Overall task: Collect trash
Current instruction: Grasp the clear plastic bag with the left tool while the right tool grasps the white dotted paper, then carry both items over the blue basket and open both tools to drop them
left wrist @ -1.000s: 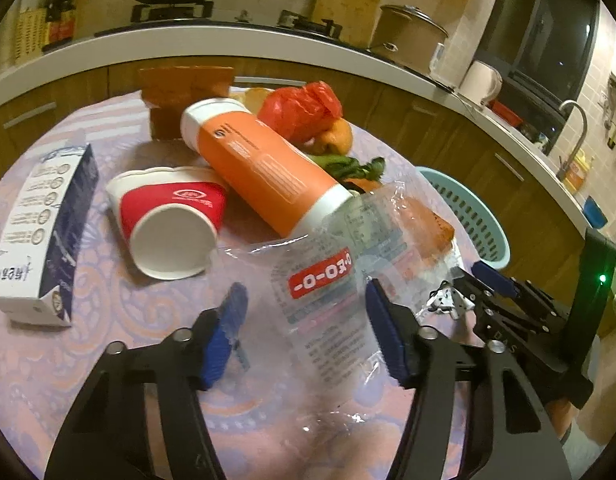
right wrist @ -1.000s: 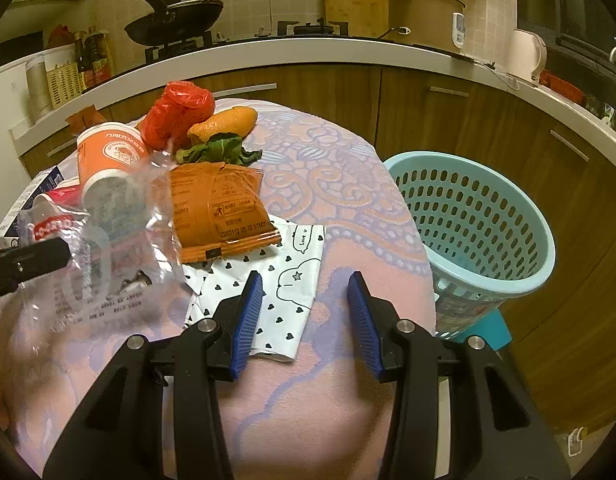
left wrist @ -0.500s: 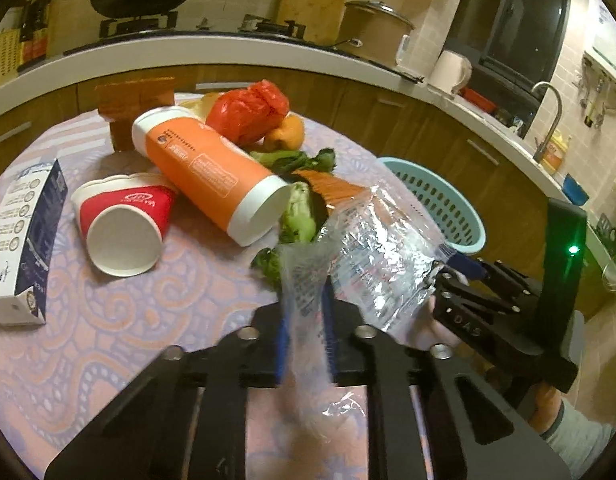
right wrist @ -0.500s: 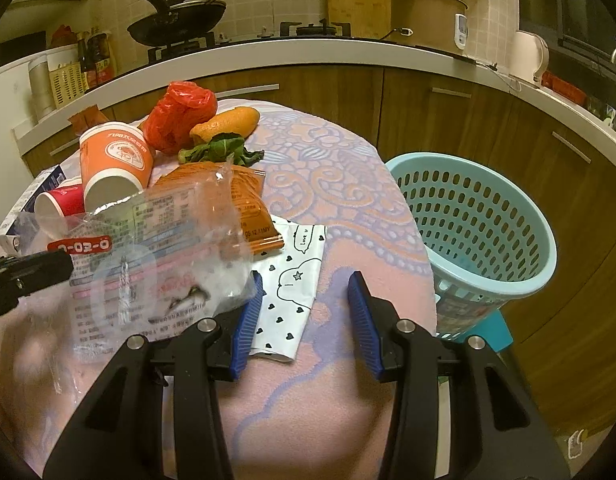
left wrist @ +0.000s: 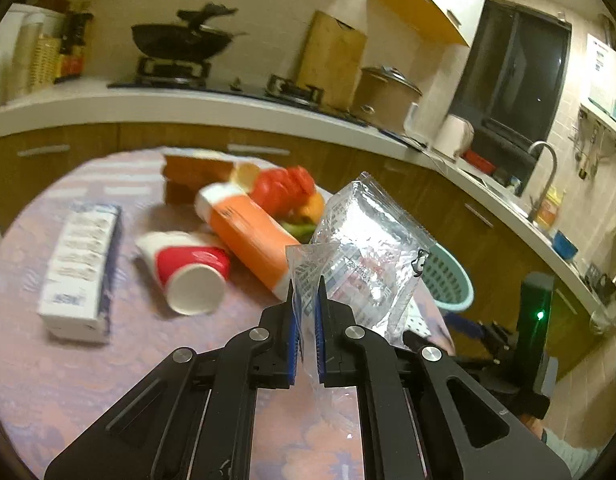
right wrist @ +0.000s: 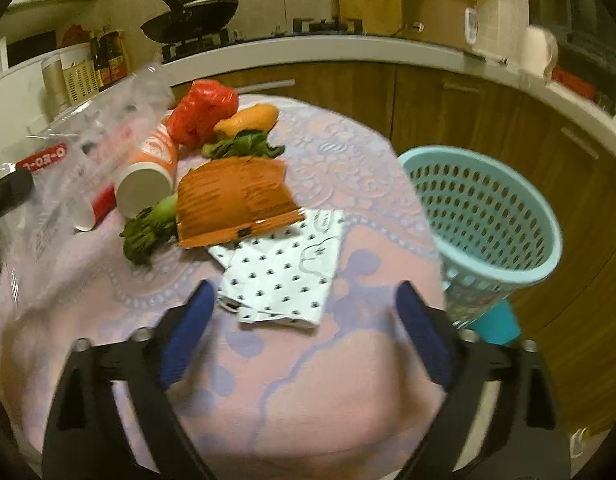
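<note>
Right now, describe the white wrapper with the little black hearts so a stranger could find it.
On the round table, near the edge closest to the blue basket, lies the orange packet. Tucked under its near side is the white wrapper, flat, the only one with black hearts.

Left gripper (left wrist: 306, 332) pinched tight on a clear wrapper (left wrist: 364, 248); right gripper (right wrist: 304, 336) opening, jaws empty.

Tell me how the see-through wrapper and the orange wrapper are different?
The see-through wrapper is clear plastic, pinched in the left claw and lifted off the table. The orange wrapper is solid-colored and lies flat on the tablecloth, touched by no claw. Both are crinkly food packets.
</note>
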`<move>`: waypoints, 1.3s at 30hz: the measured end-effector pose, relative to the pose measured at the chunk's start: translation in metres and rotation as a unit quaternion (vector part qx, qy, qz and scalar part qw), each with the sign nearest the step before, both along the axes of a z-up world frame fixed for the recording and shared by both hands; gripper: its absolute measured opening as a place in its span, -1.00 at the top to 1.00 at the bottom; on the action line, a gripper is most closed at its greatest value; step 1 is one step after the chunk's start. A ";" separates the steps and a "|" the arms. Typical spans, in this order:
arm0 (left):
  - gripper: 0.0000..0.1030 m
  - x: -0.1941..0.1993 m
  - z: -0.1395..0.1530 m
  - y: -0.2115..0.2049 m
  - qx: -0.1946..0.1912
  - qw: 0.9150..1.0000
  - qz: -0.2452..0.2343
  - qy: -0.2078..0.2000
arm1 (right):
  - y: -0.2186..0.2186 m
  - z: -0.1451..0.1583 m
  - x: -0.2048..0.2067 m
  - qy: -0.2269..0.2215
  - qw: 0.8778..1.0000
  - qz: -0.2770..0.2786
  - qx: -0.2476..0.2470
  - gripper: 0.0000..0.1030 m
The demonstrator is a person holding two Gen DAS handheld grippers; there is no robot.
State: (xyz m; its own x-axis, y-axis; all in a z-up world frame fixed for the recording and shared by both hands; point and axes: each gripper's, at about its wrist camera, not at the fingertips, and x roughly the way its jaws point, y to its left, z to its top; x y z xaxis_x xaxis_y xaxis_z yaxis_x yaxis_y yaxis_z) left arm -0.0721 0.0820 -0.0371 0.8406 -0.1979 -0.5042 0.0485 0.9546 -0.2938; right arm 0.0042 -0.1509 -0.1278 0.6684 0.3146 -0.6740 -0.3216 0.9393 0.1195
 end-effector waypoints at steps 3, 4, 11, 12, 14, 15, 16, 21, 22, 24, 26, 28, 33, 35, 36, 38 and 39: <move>0.90 -0.002 0.002 0.001 0.007 1.000 0.010 -0.003 | 0.011 -0.006 0.009 0.029 0.999 -0.004 -0.013 -0.76; 0.90 -0.002 0.002 0.001 0.005 1.000 0.009 -0.003 | 0.017 -0.008 0.011 0.028 0.999 -0.009 -0.032 -0.76; 0.90 0.004 -0.001 -0.004 0.012 1.000 0.001 -0.004 | 0.024 -0.006 0.012 0.013 0.998 -0.004 -0.060 -0.29; 0.90 0.006 0.000 -0.005 0.011 1.000 -0.002 -0.005 | 0.023 -0.006 0.012 0.013 0.998 0.000 -0.059 -0.20; 0.90 0.009 0.002 -0.008 0.013 1.000 -0.004 -0.006 | 0.020 -0.003 0.010 0.007 0.998 0.001 -0.059 -0.06; 0.90 0.010 0.003 -0.010 0.015 1.000 -0.005 -0.007 | 0.018 -0.002 0.009 0.004 0.998 0.006 -0.056 0.01; 0.90 0.012 0.003 -0.011 0.016 1.000 -0.007 -0.007 | 0.016 0.001 0.008 -0.002 0.999 0.011 -0.052 0.16; 0.90 0.023 0.008 -0.025 0.026 1.000 -0.014 -0.007 | 0.006 0.010 0.006 -0.026 0.998 0.018 -0.061 0.65; 0.90 0.026 0.009 -0.028 0.027 0.999 -0.015 -0.006 | 0.003 0.010 0.009 -0.022 0.998 0.019 -0.057 0.69; 0.90 0.033 0.011 -0.035 0.030 0.999 -0.018 -0.005 | -0.005 0.010 0.012 -0.013 0.999 0.021 -0.041 0.77; 0.90 0.037 0.013 -0.041 0.033 0.999 -0.020 -0.006 | -0.012 0.013 0.015 -0.013 0.999 0.026 -0.033 0.79; 0.90 0.041 0.015 -0.046 0.033 0.999 -0.022 -0.006 | -0.015 0.017 0.014 -0.020 0.999 0.029 -0.032 0.81; 0.90 0.052 0.023 -0.057 0.033 0.999 -0.025 -0.012 | -0.029 0.037 0.006 -0.043 0.998 0.036 -0.026 0.82; 0.90 0.056 0.028 -0.060 0.032 0.999 -0.026 -0.015 | -0.034 0.045 0.004 -0.053 0.998 0.032 -0.022 0.82; 0.90 0.059 0.032 -0.063 0.031 0.999 -0.027 -0.019 | -0.037 0.049 0.003 -0.058 0.998 0.029 -0.020 0.82; 0.90 0.062 0.036 -0.069 0.030 0.999 -0.029 -0.023 | -0.043 0.056 0.001 -0.069 0.997 0.022 -0.016 0.82; 0.90 0.063 0.037 -0.071 0.029 0.999 -0.031 -0.024 | -0.046 0.058 0.001 -0.073 0.997 0.018 -0.015 0.82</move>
